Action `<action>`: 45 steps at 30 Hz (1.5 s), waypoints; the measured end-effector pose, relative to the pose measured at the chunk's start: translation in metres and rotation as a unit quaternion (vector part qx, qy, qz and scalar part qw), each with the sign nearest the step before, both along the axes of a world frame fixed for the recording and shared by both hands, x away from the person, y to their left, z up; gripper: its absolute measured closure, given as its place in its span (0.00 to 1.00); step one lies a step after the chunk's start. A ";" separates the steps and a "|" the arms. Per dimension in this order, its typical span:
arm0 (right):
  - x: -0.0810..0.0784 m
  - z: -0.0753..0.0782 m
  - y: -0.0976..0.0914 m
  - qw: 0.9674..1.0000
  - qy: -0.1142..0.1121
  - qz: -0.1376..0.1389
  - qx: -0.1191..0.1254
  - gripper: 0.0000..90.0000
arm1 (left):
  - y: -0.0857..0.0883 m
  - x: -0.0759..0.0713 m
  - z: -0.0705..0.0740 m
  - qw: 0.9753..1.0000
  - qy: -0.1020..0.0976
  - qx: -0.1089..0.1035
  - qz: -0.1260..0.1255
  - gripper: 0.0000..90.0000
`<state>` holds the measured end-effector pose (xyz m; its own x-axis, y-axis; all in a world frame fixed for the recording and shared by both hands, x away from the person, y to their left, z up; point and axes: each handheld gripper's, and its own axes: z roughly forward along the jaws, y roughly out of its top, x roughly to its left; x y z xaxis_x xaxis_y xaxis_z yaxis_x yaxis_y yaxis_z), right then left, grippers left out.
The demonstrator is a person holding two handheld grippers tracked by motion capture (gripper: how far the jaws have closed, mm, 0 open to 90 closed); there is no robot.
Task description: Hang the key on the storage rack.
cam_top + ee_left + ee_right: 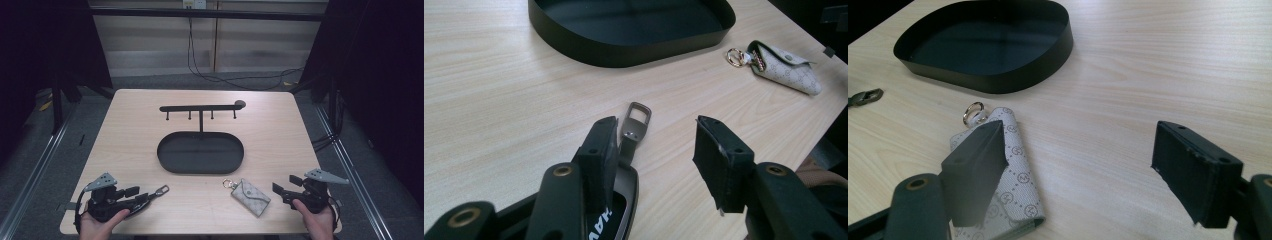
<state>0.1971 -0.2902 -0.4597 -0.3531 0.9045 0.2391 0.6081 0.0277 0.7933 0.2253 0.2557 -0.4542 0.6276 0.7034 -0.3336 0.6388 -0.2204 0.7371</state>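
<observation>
A dark key fob with a metal strap clasp [636, 122] lies on the table near the front left. My left gripper [656, 145] hovers open over it, its left jaw covering the fob body and nothing between the jaws. In the high view the clasp [161, 190] pokes out past the left gripper [137, 195]. A beige patterned key pouch [250, 196] with a gold ring [228, 183] lies at the front right. My right gripper [1073, 160] is open just beside the pouch [1018, 170], its left jaw above it, and shows near the front edge [285, 184].
A black oval tray [200, 170] sits mid-table with a black hook rack [201, 107] rising from its far side. The tray's wall [624, 50] lies ahead of the left gripper and the same wall [998, 82] ahead of the right. Table edges are close behind both hands.
</observation>
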 end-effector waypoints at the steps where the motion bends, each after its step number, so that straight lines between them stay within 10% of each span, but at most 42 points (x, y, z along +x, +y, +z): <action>1: 0.000 0.000 0.000 1.000 0.000 0.000 0.000 0.24 | 0.000 0.000 0.000 1.000 0.000 0.000 0.000 0.56; 8: 0.000 0.000 0.003 1.000 0.001 0.001 -0.009 0.24 | -0.002 -0.005 0.013 0.999 -0.024 0.019 -0.019 0.61; 18: -0.003 0.001 0.005 1.000 0.000 0.010 -0.009 0.24 | -0.011 0.006 0.022 0.999 -0.008 0.043 -0.008 0.54; 22: -0.002 0.000 0.004 1.000 0.005 0.006 -0.006 0.24 | -0.018 0.013 0.028 0.994 -0.010 0.106 -0.020 0.49; 34: -0.001 -0.002 0.007 1.000 0.012 0.014 -0.010 0.24 | -0.034 0.037 0.032 0.983 0.020 0.163 -0.085 0.48; 36: -0.001 -0.002 0.007 1.000 0.013 0.013 -0.010 0.24 | -0.042 0.039 0.030 0.974 0.023 0.201 -0.098 0.51; 45: -0.001 -0.002 0.007 1.000 0.014 0.014 -0.011 0.24 | -0.054 0.051 0.029 0.968 0.066 0.211 -0.121 0.61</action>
<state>0.1965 -0.2836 -0.4614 -0.3728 0.8991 0.2295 0.6281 0.0624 0.7756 0.2768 0.2019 -0.4252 0.7633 0.6315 -0.1365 0.6123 -0.6396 0.4647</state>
